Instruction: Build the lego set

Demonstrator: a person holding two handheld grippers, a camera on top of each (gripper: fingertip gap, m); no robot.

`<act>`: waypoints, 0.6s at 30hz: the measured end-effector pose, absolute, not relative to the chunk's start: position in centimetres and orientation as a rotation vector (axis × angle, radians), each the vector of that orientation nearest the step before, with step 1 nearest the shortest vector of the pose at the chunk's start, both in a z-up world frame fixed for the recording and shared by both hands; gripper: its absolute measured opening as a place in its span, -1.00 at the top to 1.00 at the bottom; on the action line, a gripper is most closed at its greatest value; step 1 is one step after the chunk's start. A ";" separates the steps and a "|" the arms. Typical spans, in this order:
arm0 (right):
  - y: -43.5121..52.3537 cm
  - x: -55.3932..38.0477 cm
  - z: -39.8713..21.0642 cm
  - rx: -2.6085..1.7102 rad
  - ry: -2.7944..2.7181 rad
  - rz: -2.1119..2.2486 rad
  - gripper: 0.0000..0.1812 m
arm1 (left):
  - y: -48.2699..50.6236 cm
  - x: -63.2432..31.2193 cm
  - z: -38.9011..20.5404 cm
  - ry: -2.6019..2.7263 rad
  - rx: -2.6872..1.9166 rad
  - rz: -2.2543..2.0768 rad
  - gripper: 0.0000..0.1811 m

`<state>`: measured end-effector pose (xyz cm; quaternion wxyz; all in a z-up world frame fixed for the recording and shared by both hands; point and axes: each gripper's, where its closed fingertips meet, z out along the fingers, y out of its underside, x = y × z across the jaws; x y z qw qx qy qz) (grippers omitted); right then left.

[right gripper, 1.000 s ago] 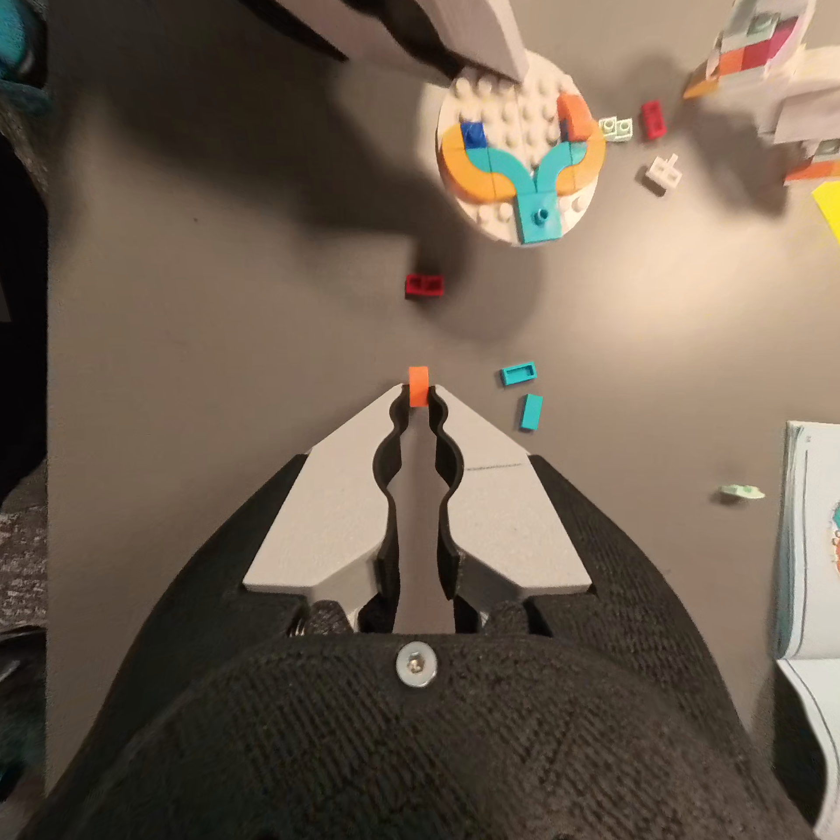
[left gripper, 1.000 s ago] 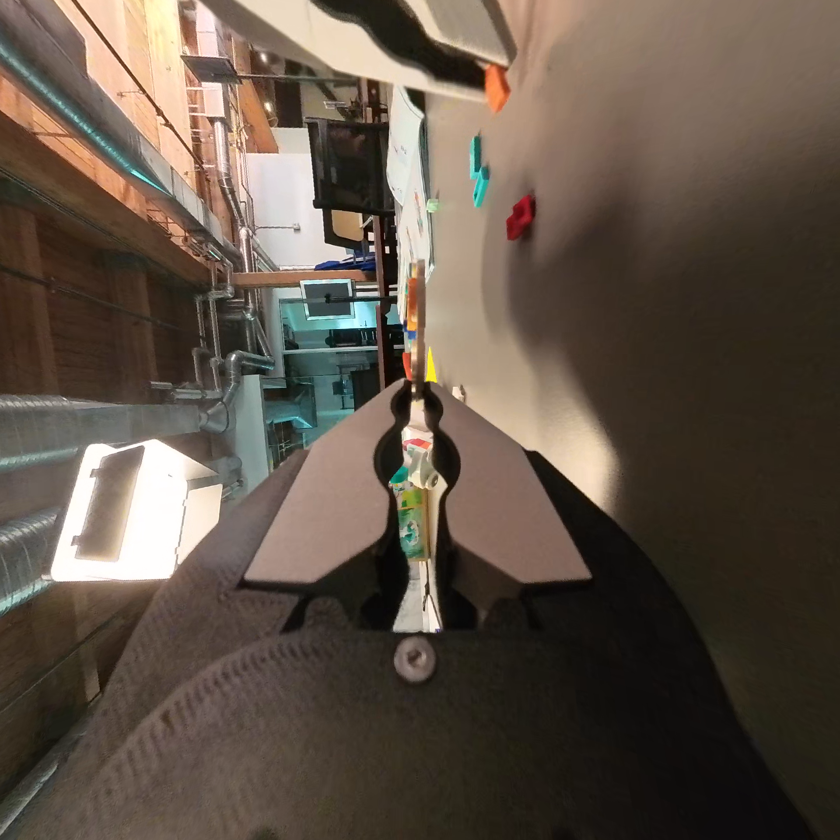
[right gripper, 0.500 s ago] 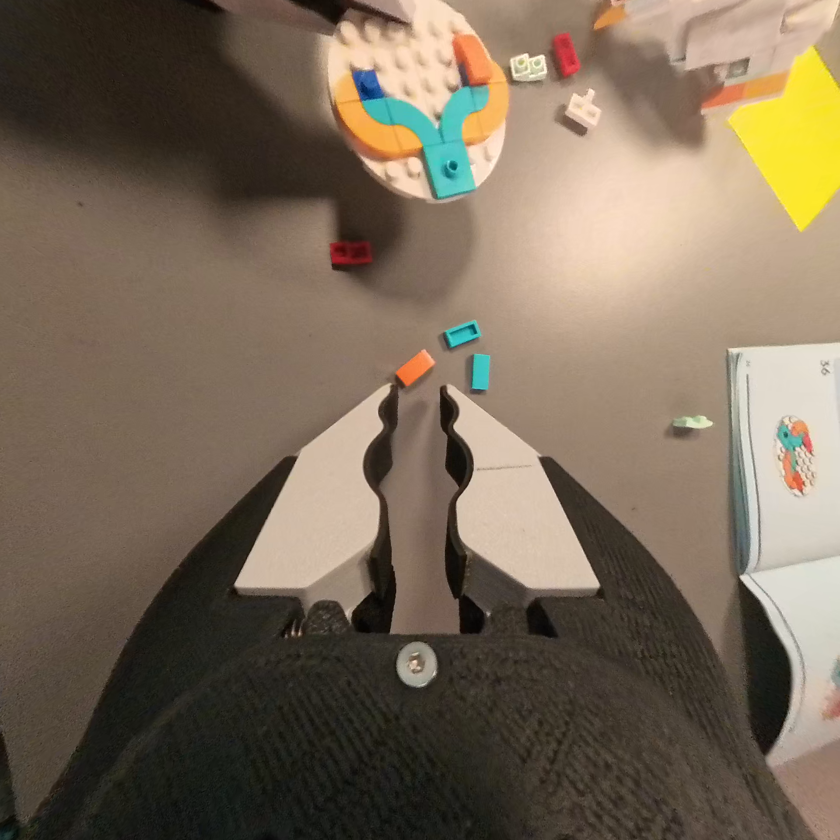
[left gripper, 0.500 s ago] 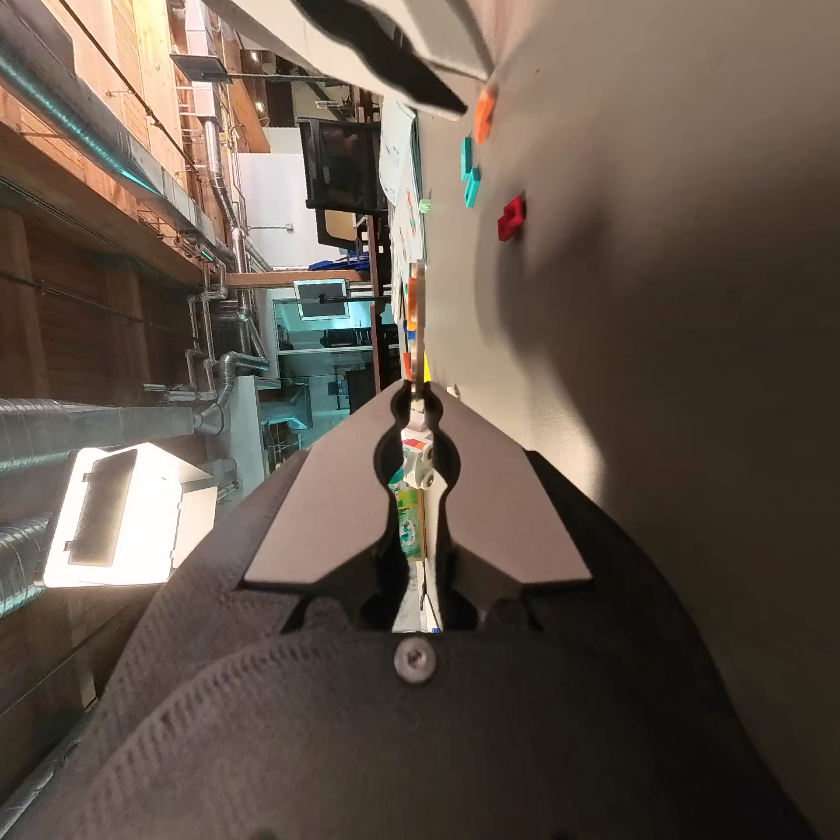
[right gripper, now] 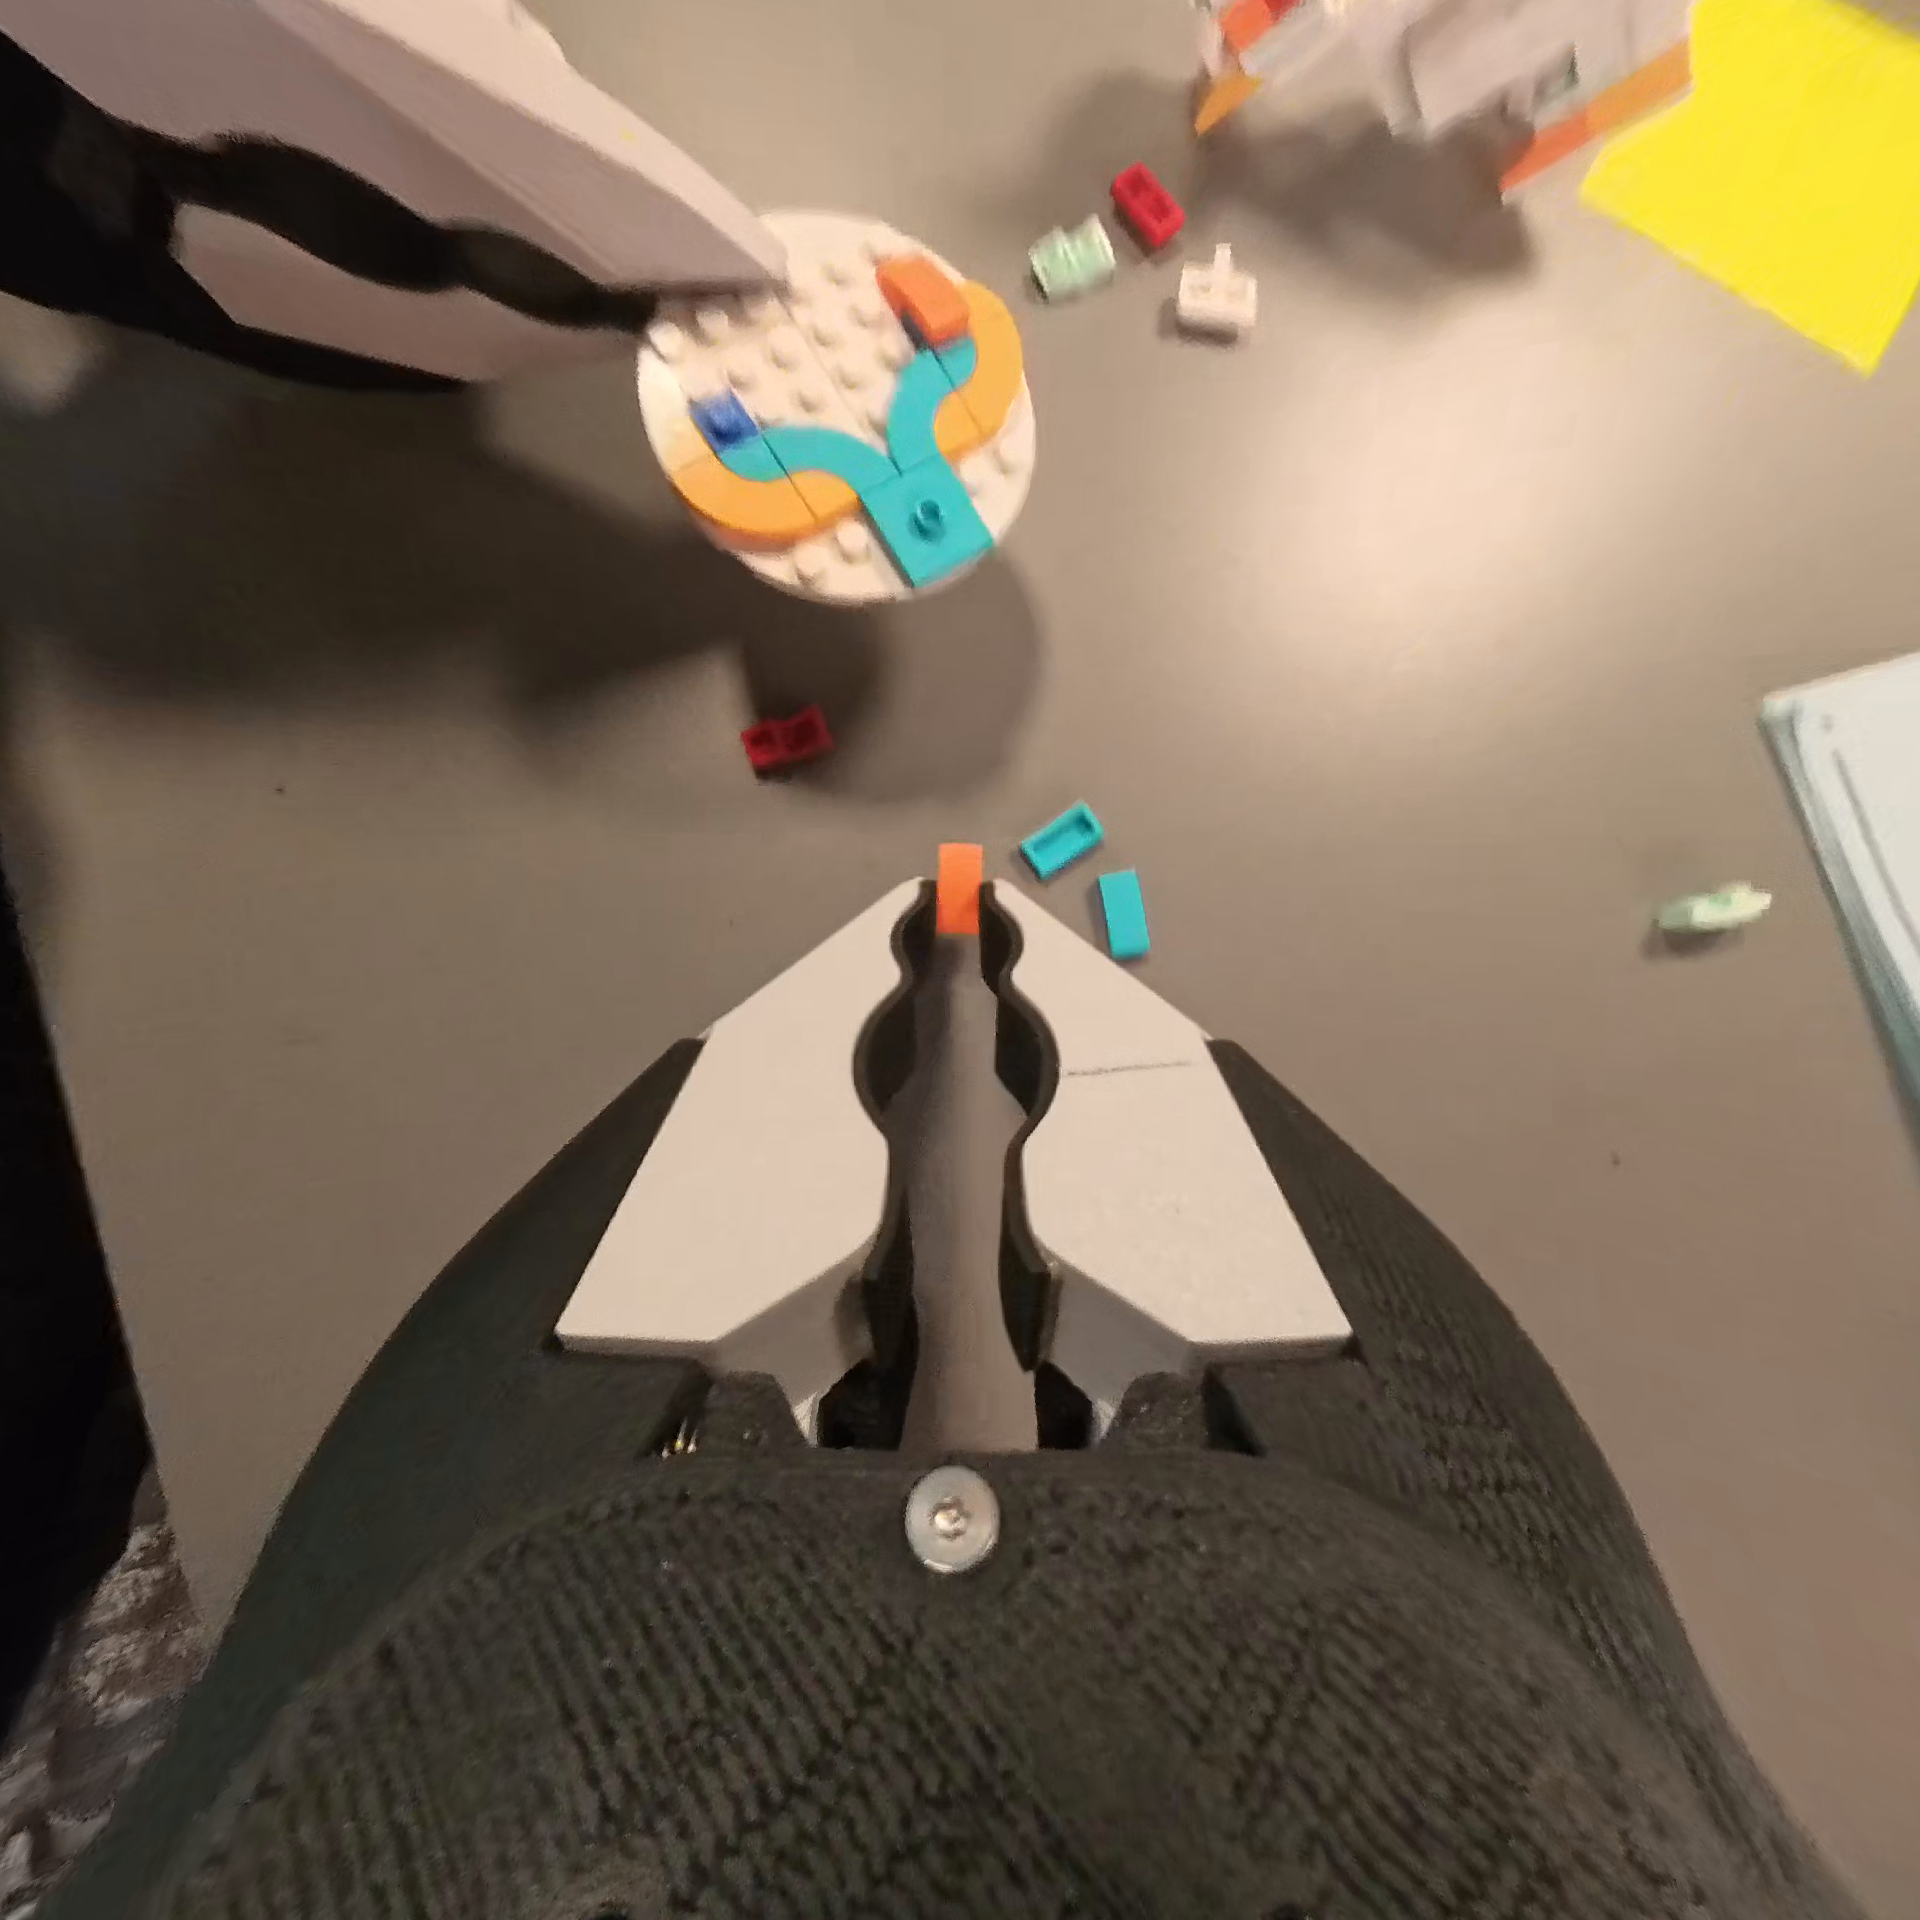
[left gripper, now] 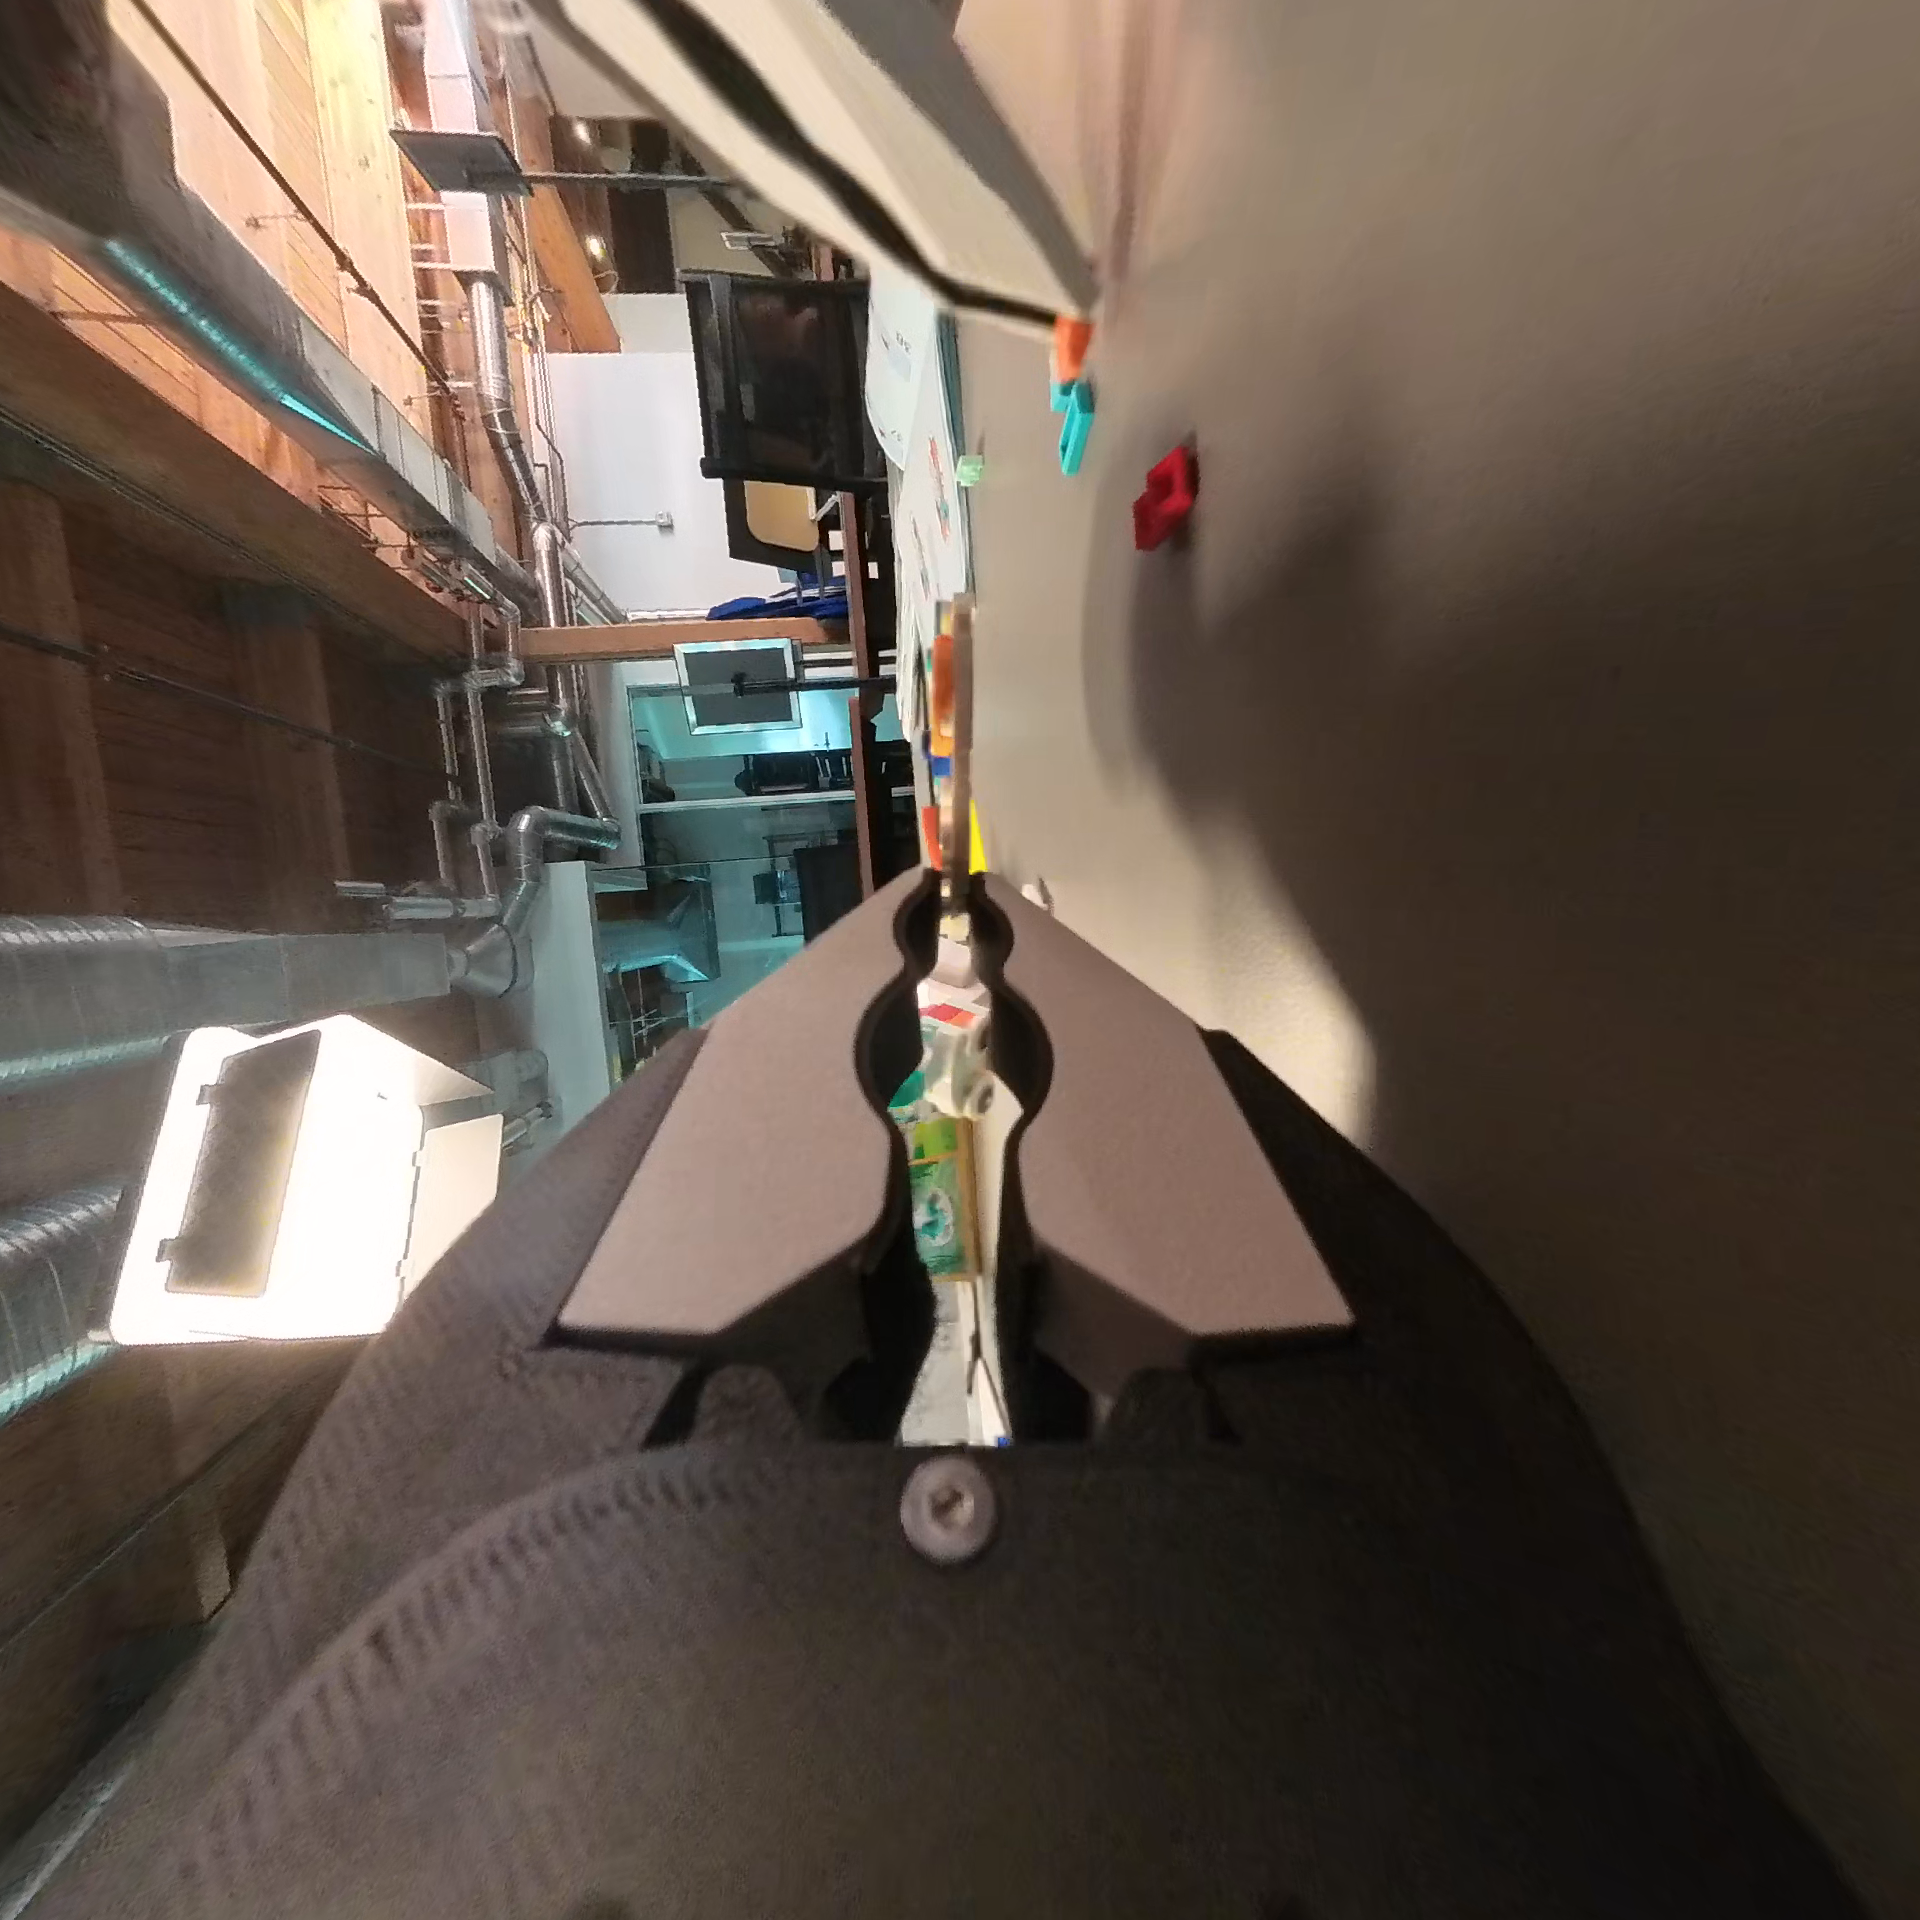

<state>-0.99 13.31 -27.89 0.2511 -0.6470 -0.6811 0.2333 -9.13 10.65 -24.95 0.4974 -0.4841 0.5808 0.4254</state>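
Note:
My right gripper point(right gripper: 958, 902) is shut on a small orange tile point(right gripper: 958, 889), held just above the grey table point(right gripper: 1351, 644). My left gripper point(left gripper: 951, 896) is shut on the rim of a round white studded plate point(left gripper: 962, 727), seen edge-on in the left wrist view. In the right wrist view the plate point(right gripper: 821, 312) carries orange and teal curved tiles, a blue piece and an orange brick. The left gripper point(right gripper: 727, 275) grips its far-left rim and holds it off the table. The right gripper point(left gripper: 1039, 260) with the orange tile point(left gripper: 1070, 348) shows at the top of the left wrist view.
Two teal tiles point(right gripper: 1060, 840) point(right gripper: 1125, 914) lie right of my right fingertips. A red brick point(right gripper: 787, 740) lies under the plate's near side. A red brick point(right gripper: 1147, 204), mint brick point(right gripper: 1070, 258), white piece point(right gripper: 1216, 296), yellow sheet point(right gripper: 1756, 177), mint piece point(right gripper: 1712, 906) and booklet point(right gripper: 1860, 831) lie to the right. One gripper's finger ends stand about 10 cm off the other's.
The right gripper held the orange tile, opened with the tile lying on the table, and has shut on it again. The plate in the left gripper has turned and moved nearer.

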 end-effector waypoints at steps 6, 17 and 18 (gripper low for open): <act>8.1 -4.8 -22.6 -1.404 -2.011 0.923 0.94 | 9.7 -7.6 -24.3 1.425 -1.063 0.993 0.96; 7.3 -5.7 -24.1 -1.344 -2.306 0.762 0.93 | 9.4 -7.0 -24.3 1.451 -1.011 0.990 0.96; 7.3 -5.6 -24.2 -1.345 -2.328 0.742 0.93 | 9.4 -7.0 -24.3 1.453 -1.009 0.991 0.96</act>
